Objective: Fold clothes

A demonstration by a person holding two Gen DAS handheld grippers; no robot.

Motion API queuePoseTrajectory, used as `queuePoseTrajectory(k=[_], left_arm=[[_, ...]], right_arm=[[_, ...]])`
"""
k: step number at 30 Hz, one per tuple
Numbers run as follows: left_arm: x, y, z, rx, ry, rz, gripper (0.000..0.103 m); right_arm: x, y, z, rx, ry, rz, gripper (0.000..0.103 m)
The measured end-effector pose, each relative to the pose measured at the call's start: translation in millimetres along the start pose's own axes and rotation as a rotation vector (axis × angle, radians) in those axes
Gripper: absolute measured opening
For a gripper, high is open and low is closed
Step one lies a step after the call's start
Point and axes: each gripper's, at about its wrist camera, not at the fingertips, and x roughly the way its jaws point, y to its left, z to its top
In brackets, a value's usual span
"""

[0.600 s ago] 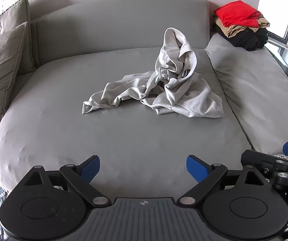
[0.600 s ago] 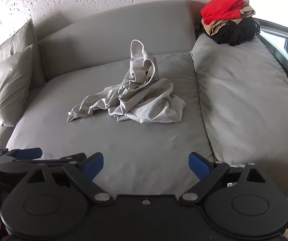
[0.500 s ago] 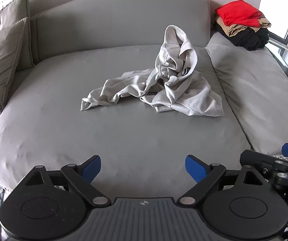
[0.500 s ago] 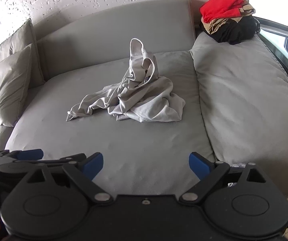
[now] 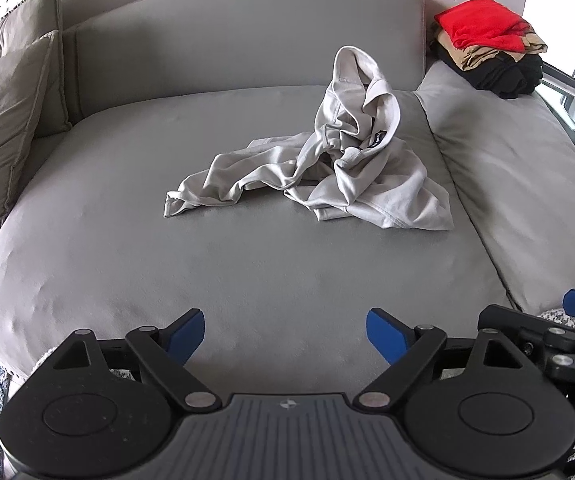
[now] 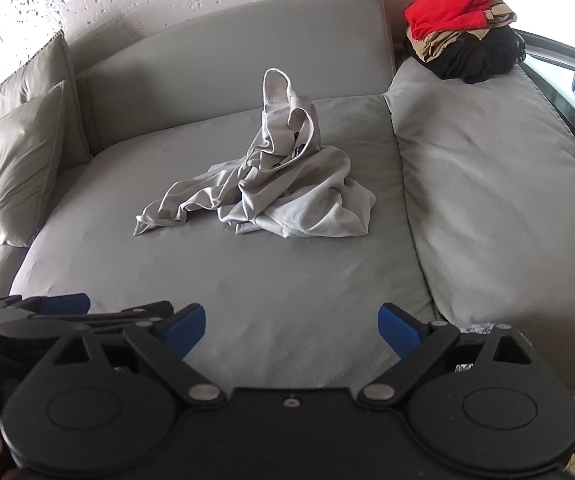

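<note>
While both grippers hang low at the sofa's [image 5: 287,280] front edge, the shirt [image 5: 327,176] lies crumpled mid-seat, well ahead of them, touched by neither. Left gripper [image 5: 285,330]: fingers spread wide, nothing between them. Right gripper [image 6: 291,326]: same, spread and empty; it sits just to the right of the left one, side by side, which suits a two-handed reach. The shirt is a pale grey heap: one part stands up in a peak toward the backrest, a sleeve or hem trails out to the left, a flatter panel spreads right toward the seam with the side cushion [image 5: 527,184]. A small dark label shows near the peak, so I judge that to be the collar area, though the twist hides most of it. Not folded as it lies; it needs flattening before any fold holds. Stack [image 5: 487,46] of red, tan and black clothes sits on the far right corner, well apart from the shirt, and looks folded, likely the done pile. Pillows [image 5: 3,120] lean at far left, clear of the work area.
</note>
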Motion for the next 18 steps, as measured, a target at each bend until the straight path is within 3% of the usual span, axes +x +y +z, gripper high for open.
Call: queuePoseTrajectory(k=[18], left_arm=[[0.5, -0.2, -1.6, 0.004, -0.006, 0.006, 0.087]], right_arm=[[-0.5, -0.3, 1.0, 0.007, 0.004, 0.000, 0.094]])
